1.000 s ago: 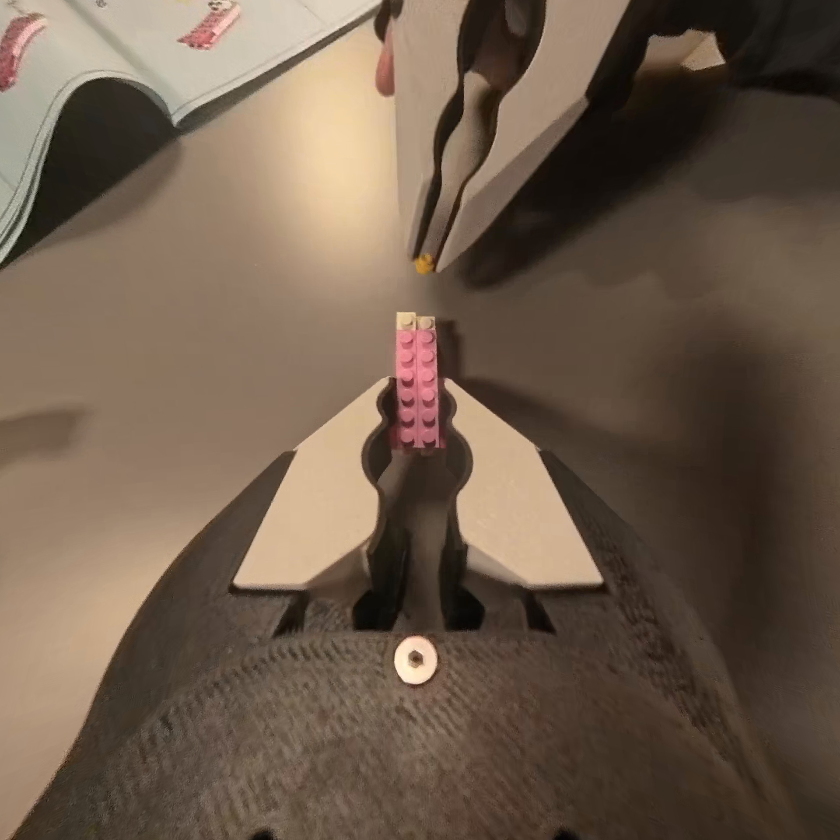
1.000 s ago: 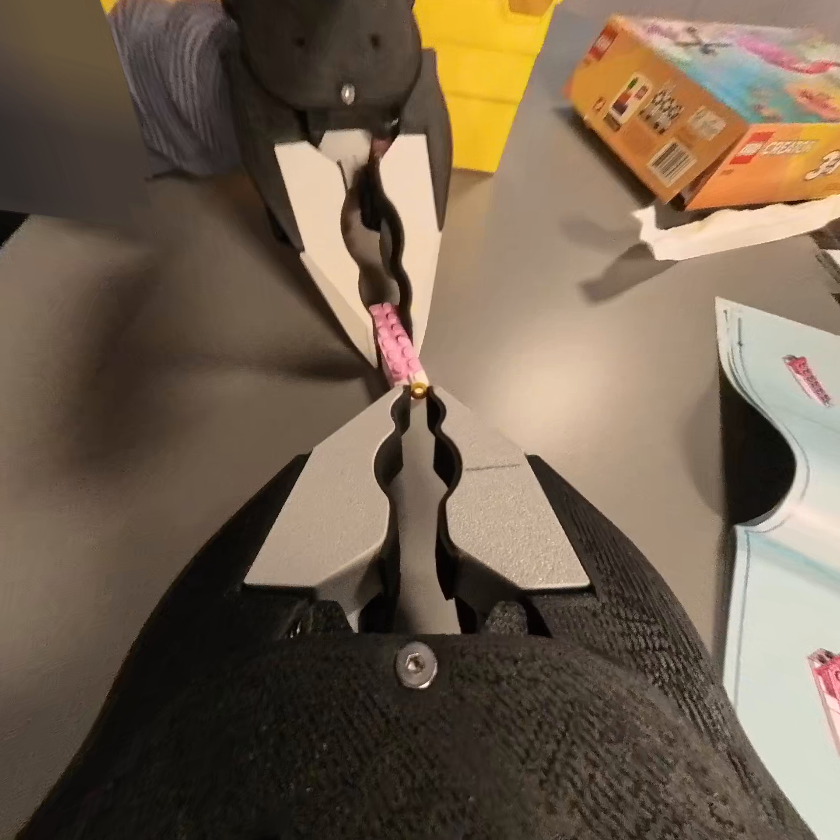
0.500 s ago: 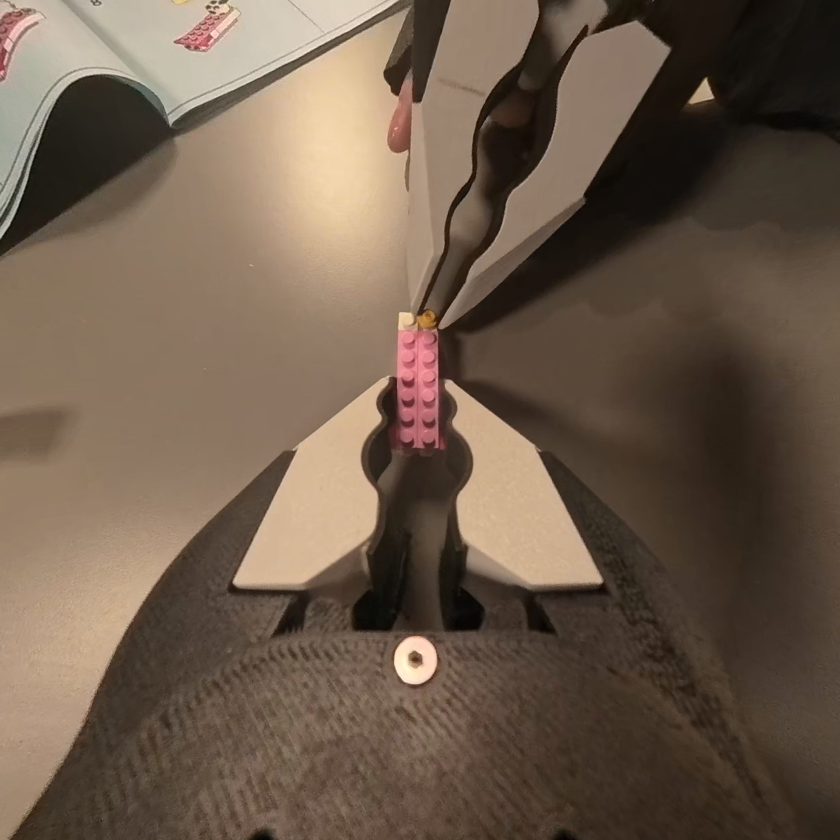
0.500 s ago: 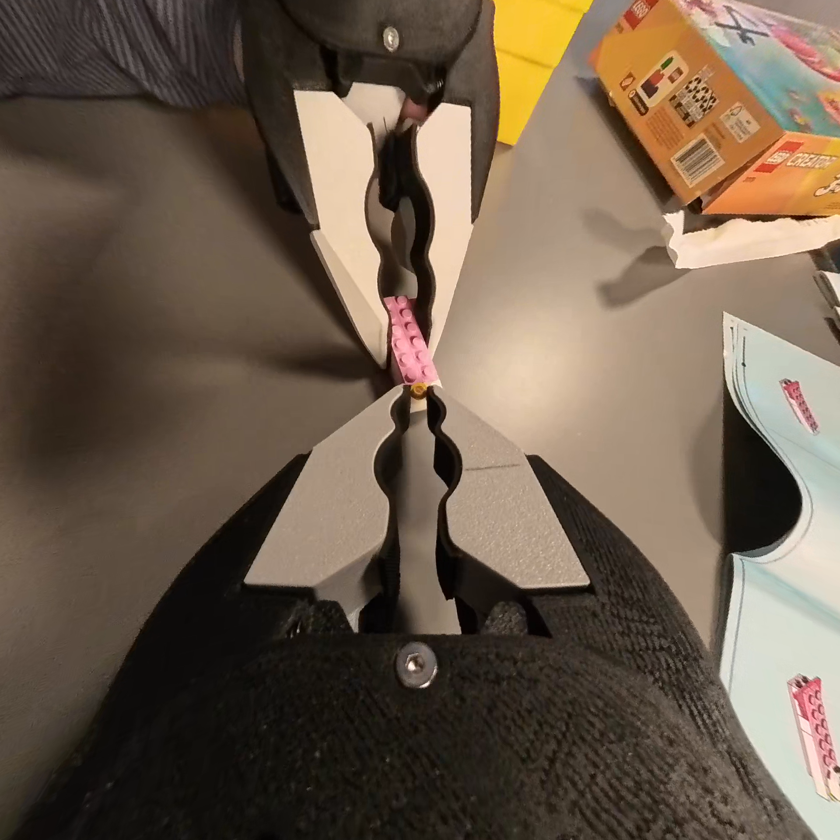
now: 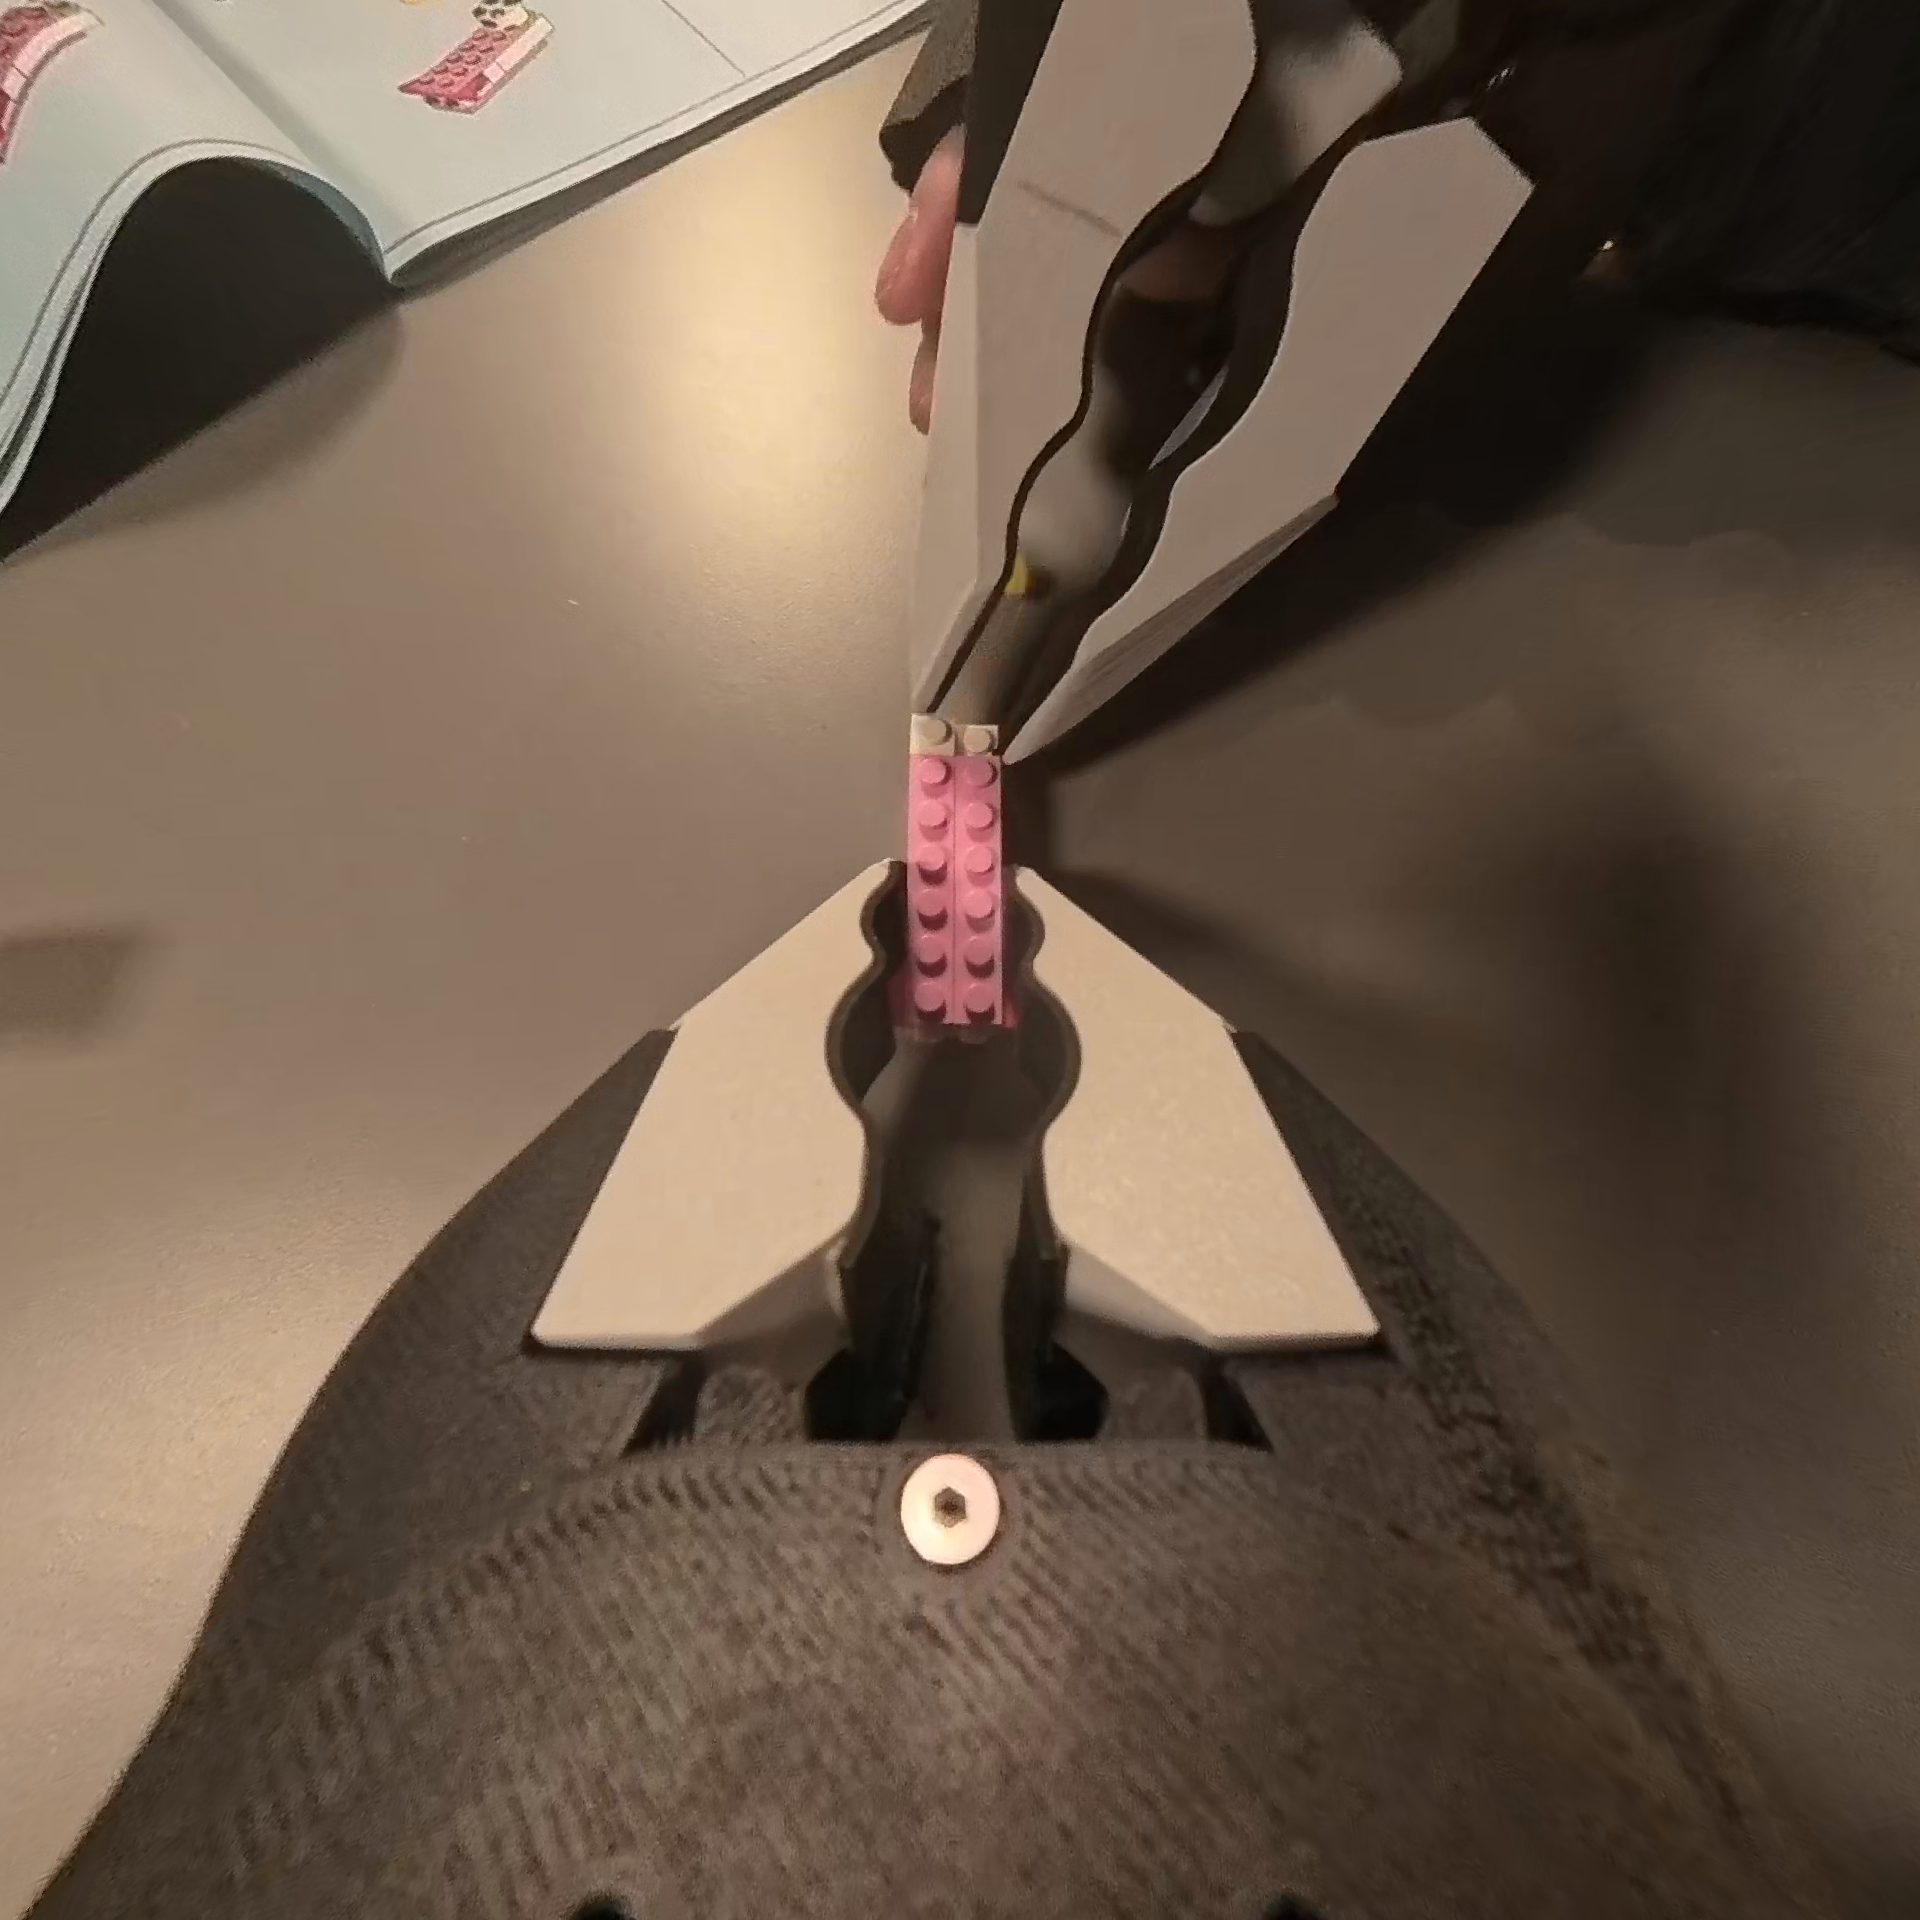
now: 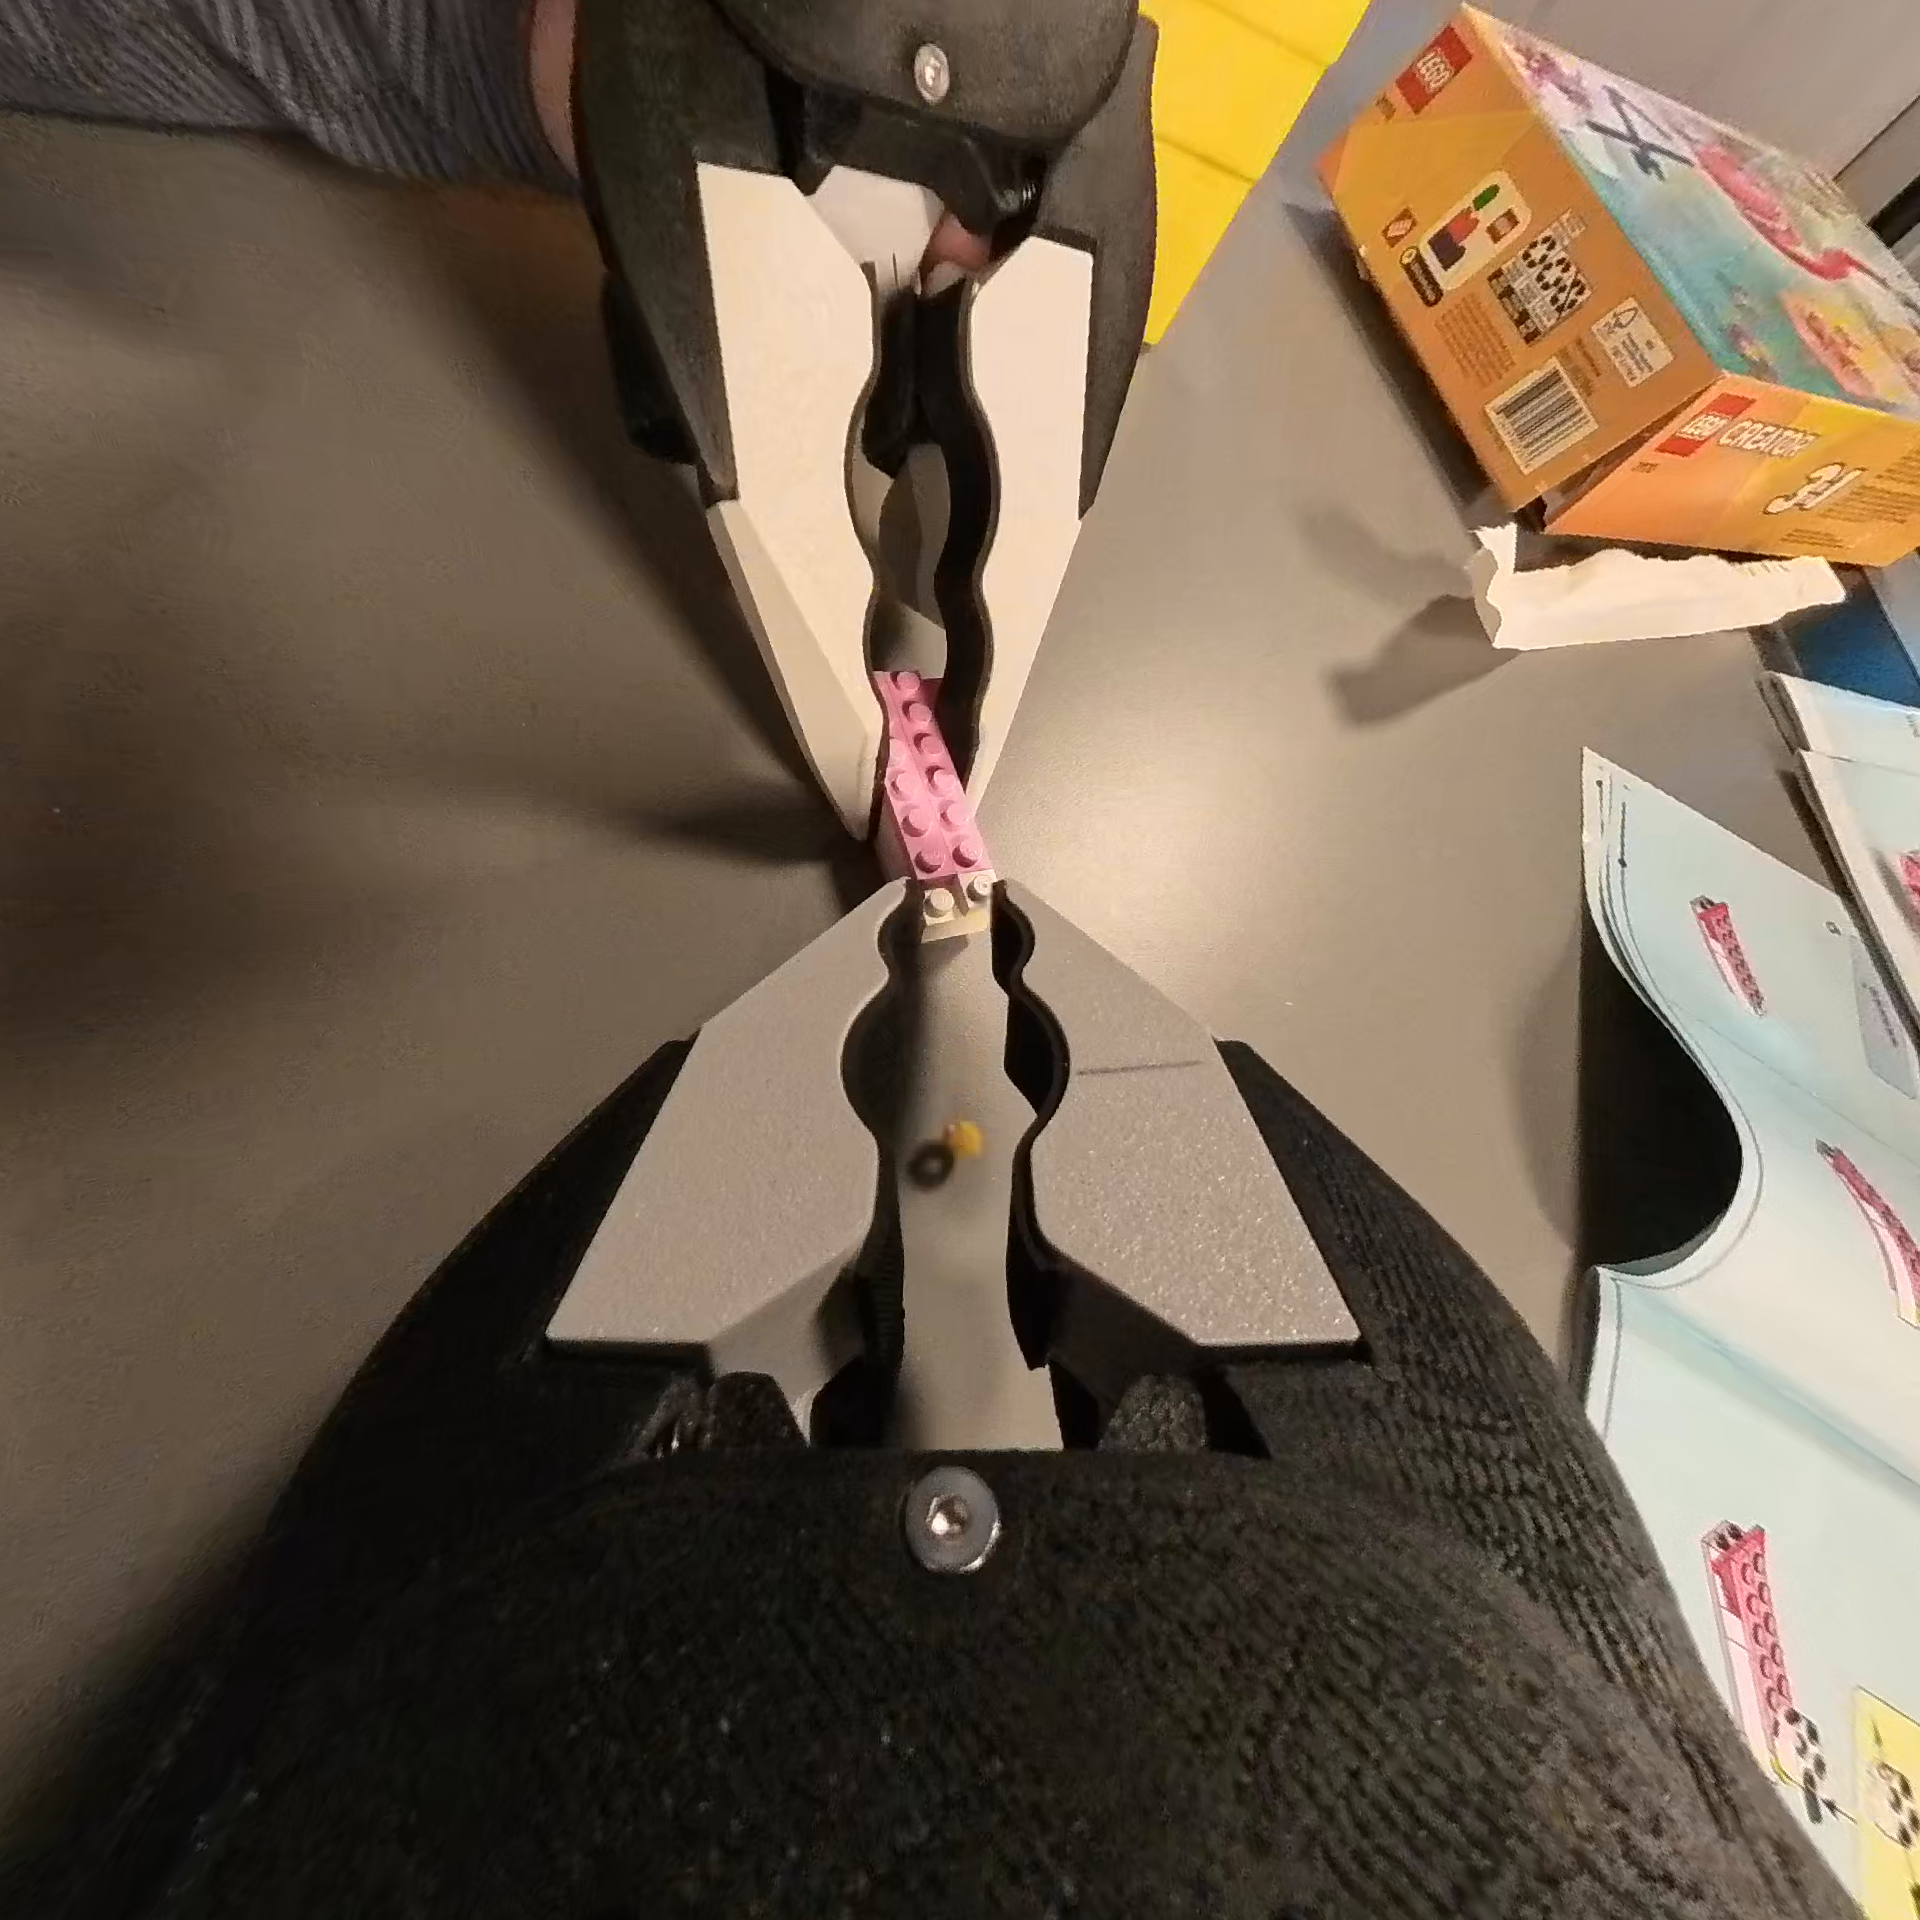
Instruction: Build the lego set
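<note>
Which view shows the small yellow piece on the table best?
The right wrist view: the small yellow piece lies in full view on the grey table, between the jaws. The left wrist view shows only a yellow sliver.

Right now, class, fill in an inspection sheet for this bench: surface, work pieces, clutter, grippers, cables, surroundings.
Surface: grey table, matt, partly in shadow.
Work pieces: pink studded strip with two white pieces at its far end; tiny yellow piece loose, seen in the gap between the right gripper's fingers.
Clutter: open instruction booklet; orange toy box; torn white paper beside the box.
Grippers: left gripper clamps the pink strip by its long sides; right gripper slightly open, tips at the white end, contact unclear.
Cables: nothing seen.
Surroundings: yellow object behind the table; striped sleeve.
</note>
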Tool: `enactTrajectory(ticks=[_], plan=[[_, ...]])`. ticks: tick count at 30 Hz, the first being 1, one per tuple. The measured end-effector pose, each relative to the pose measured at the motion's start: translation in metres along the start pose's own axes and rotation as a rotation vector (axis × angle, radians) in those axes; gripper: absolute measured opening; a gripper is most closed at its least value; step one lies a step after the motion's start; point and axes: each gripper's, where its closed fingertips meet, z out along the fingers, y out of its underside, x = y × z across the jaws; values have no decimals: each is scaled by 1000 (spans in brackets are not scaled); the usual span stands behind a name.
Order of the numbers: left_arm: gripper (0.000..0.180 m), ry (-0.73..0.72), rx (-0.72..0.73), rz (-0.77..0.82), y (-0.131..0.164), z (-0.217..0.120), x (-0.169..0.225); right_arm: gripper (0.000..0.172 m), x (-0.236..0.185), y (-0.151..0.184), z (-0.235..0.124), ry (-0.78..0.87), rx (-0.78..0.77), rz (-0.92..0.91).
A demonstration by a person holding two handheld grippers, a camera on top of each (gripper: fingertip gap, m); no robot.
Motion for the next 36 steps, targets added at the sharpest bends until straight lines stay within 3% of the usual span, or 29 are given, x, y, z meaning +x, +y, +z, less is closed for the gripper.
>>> enactTrajectory(ticks=[9, 16, 25, 27, 33, 36], plan=[[17, -13, -9, 19, 0, 0, 0, 19, 10, 20, -39, -22, 25, 209], [17, -15, -11, 20, 0, 0, 0, 23, 4, 46, -70, -43, -39, 337], [17, -16, -12, 21, 0, 1, 0, 31, 3, 65, -92, -17, -100, 390], [17, -16, -11, 21, 0, 1, 0, 34, 8, 57, -95, 11, -51, 381], [17, -16, -13, 22, 0, 1, 0, 41, 60, 12, -126, 260, 308, 463], [17, -17, -15, 25, 0, 1, 0, 35, 64, 18, -139, 295, 261, 488]])
